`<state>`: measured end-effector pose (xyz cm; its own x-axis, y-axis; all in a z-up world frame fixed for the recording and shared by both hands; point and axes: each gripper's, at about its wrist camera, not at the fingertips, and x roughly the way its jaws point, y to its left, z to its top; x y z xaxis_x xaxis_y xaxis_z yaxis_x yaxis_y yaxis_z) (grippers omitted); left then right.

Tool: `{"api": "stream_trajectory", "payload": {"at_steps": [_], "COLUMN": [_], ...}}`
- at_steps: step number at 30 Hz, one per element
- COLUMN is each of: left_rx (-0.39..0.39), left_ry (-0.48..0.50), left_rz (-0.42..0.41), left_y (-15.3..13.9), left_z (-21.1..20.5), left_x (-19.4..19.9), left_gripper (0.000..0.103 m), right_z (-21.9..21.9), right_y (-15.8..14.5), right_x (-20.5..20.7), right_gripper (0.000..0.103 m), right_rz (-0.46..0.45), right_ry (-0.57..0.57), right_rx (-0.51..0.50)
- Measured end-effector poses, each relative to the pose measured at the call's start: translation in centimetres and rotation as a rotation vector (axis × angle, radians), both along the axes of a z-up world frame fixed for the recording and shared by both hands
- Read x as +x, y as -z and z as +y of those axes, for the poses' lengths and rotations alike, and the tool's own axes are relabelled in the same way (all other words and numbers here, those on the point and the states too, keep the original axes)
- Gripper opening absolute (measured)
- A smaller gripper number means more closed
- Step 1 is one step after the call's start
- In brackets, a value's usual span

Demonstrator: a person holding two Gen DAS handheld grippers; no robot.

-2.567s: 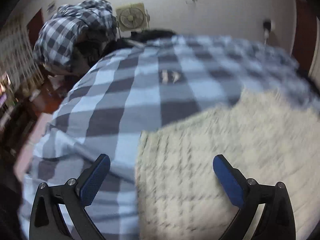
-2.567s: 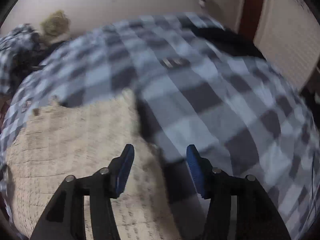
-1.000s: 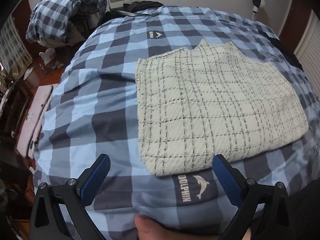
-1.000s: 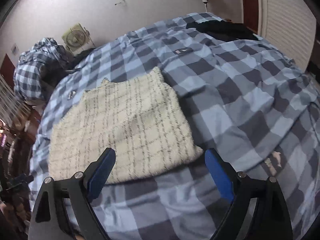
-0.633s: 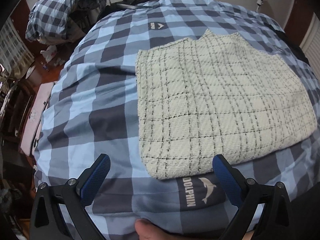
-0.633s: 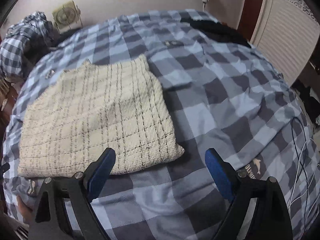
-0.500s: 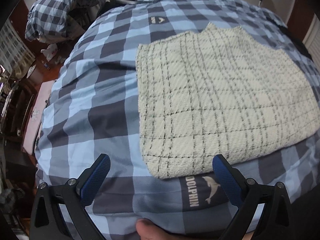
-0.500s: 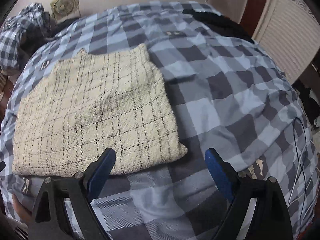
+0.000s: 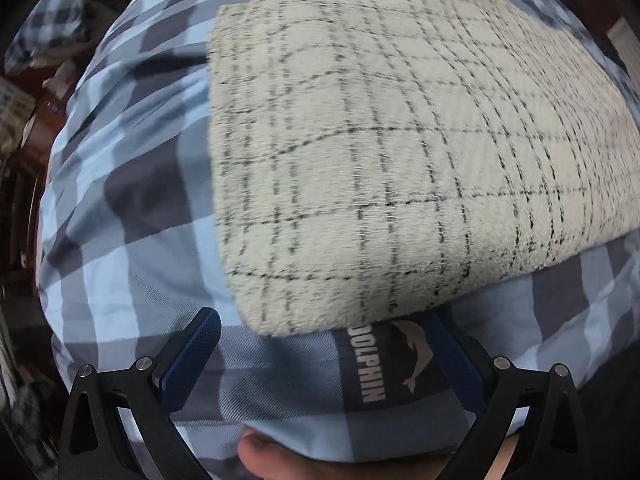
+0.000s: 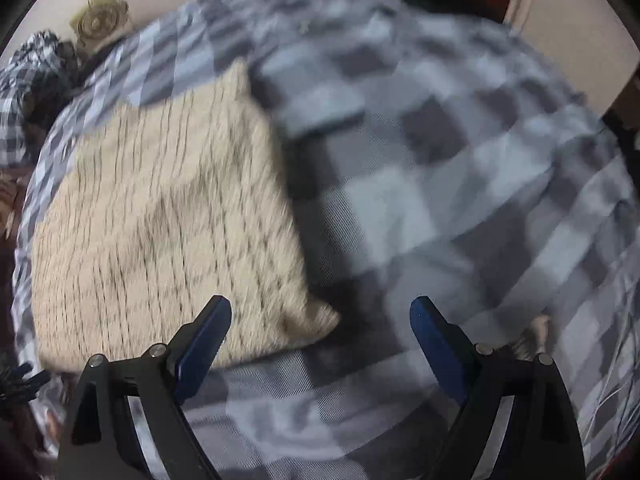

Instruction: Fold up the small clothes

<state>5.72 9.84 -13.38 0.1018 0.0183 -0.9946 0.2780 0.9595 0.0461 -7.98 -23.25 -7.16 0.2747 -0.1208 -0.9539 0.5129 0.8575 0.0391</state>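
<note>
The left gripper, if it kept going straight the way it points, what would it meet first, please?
Most likely the checked bedcover, just short of the near corner of the cream garment; the left gripper has open fingers, though depth is hard to judge.

One cream checked garment (image 9: 380, 152) lies on one bed (image 9: 120, 280) with a blue plaid cover. Two tools: left tool (image 9: 324, 356), right tool (image 10: 320, 336). One fan (image 10: 100, 20) stands behind.
</note>
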Motion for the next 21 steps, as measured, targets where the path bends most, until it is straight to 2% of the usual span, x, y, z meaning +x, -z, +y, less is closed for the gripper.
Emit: {"api": "stream_trajectory", "payload": {"at_steps": [5, 8, 10, 11, 12, 13, 14, 16, 19, 21], "left_rx": [-0.020, -0.043, -0.058, -0.075, -0.093, -0.102, -0.103, -0.111, -0.159, -0.193], "left_ry": [-0.074, -0.049, -0.017, 0.000, 0.017, 0.030, 0.044, 0.057, 0.048, 0.036], "left_rz": [0.063, 0.071, 0.077, 0.081, 0.082, 0.078, 0.069, 0.056, 0.035, 0.011], "left_y": [1.6, 2.2, 2.5, 2.5, 2.4, 2.2, 1.9, 1.5, 0.3, -0.8], "left_z": [1.2, 0.8, 0.5, 0.3, 0.1, -0.2, -0.4, -0.7, -0.8, -0.6], "left_x": [1.2, 1.8, 2.2, 2.3, 2.4, 2.4, 2.3, 2.3, 2.3, 2.3], "left_gripper": [0.103, 0.096, 0.078, 0.072, 0.061, 0.051, 0.045, 0.028, 0.021, 0.019], "right_z": [0.6, 1.5, 2.5, 2.9, 3.4, 4.1, 4.3, 5.1, 5.6, 6.1], "right_y": [1.9, 2.9, 3.3, 3.4, 3.6, 3.7, 3.8, 4.0, 3.7, 2.9], "right_x": [1.2, 1.9, 2.4, 2.5, 2.7, 2.7, 2.7, 2.6, 2.4, 2.1], "right_gripper": [0.089, 0.089, 0.089, 0.089, 0.088, 0.076, 0.067, 0.037, 0.020, 0.017], "right_rz": [0.084, 0.111, 0.109, 0.112, 0.116, 0.118, 0.118, 0.115, 0.082, 0.050], "right_ry": [-0.069, -0.146, -0.195, -0.215, -0.236, -0.259, -0.269, -0.284, -0.294, -0.299], "right_rx": [-0.016, -0.045, -0.021, -0.016, -0.016, -0.012, -0.002, 0.043, 0.088, 0.098]}}
